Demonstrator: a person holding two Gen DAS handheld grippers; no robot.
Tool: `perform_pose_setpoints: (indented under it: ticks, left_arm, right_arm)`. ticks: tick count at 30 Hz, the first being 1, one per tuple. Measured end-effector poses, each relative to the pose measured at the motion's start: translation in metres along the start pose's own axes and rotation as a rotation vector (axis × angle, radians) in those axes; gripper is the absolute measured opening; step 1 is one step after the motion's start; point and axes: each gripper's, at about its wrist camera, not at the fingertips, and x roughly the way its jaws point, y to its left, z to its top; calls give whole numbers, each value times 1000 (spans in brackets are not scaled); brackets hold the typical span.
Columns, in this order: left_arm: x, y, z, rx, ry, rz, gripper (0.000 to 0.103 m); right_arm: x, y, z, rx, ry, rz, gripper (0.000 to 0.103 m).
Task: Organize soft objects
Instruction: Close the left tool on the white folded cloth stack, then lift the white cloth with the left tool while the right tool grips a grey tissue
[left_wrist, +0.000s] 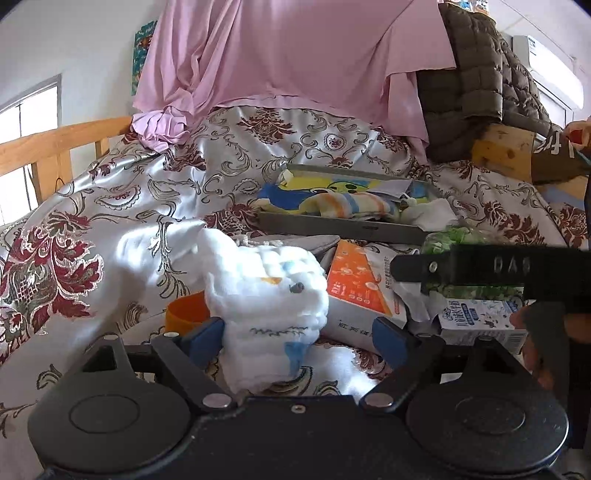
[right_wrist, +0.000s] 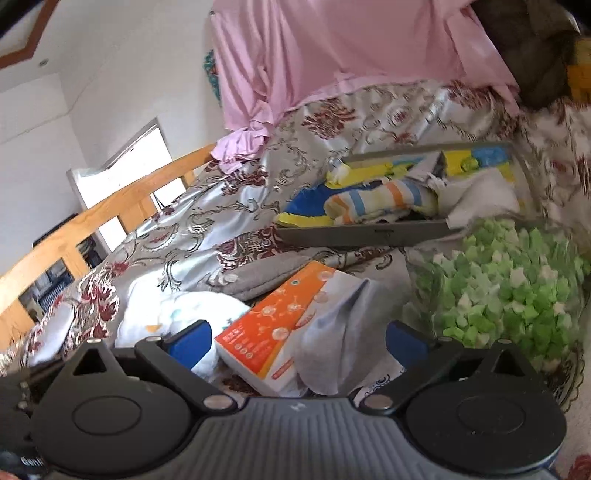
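Observation:
A folded white gauze cloth (left_wrist: 269, 291) with small coloured prints lies on the patterned bedspread (left_wrist: 110, 206), between the jaws of my open left gripper (left_wrist: 295, 339); the left pad (left_wrist: 205, 339) touches it, the right pad stands apart. The cloth also shows in the right wrist view (right_wrist: 177, 317). A grey tray (left_wrist: 340, 227) beyond holds a striped towel (left_wrist: 347, 205), a cartoon towel and a white cloth. My right gripper (right_wrist: 295, 343) is open over an orange-white box (right_wrist: 273, 325) and a pale grey cloth (right_wrist: 343, 321).
A clear bag of green foam pieces (right_wrist: 506, 288) lies right of the box. An orange cup (left_wrist: 186, 312) and a small carton (left_wrist: 480, 321) sit near the cloth. A pink sheet (left_wrist: 288, 55), a dark quilted jacket (left_wrist: 480, 74) and a wooden bed rail (left_wrist: 48, 147) border the bed.

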Motion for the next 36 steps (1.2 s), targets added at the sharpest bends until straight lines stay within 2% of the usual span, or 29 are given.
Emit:
perform_pose_setpoints:
  ticks: [5, 11, 15, 20, 23, 26, 28, 30, 31, 33, 36]
  left_arm:
    - [10, 4, 4, -16, 1, -2, 86]
    - [23, 3, 12, -15, 11, 20, 86]
    - [31, -3, 15, 3, 12, 36, 86]
    - [42, -9, 18, 8, 18, 53, 85]
    - [47, -14, 18, 32, 22, 61, 82]
    - [51, -16, 18, 39, 27, 69, 75]
    - [52, -16, 17, 38, 32, 72, 65]
    - [54, -18, 15, 48, 35, 81, 59]
    - [54, -19, 15, 56, 33, 84, 57]
    - [53, -20, 15, 63, 29, 88, 49]
    - [53, -21, 16, 61, 33, 94, 41]
  right_arm:
    - [7, -2, 3, 13, 10, -1, 99]
    - [18, -3, 3, 25, 35, -24, 92]
    - [25, -2, 4, 14, 46, -28, 85]
    - [30, -4, 3, 26, 55, -39, 83]
    - [31, -3, 3, 23, 58, -55, 79]
    - [31, -7, 3, 53, 61, -64, 67]
    - [32, -11, 2, 83, 77, -58, 51]
    - [34, -12, 2, 83, 84, -49, 46]
    - [33, -11, 2, 78, 81, -48, 39]
    - [32, -9, 2, 73, 77, -42, 31]
    - [31, -8, 3, 69, 72, -54, 24]
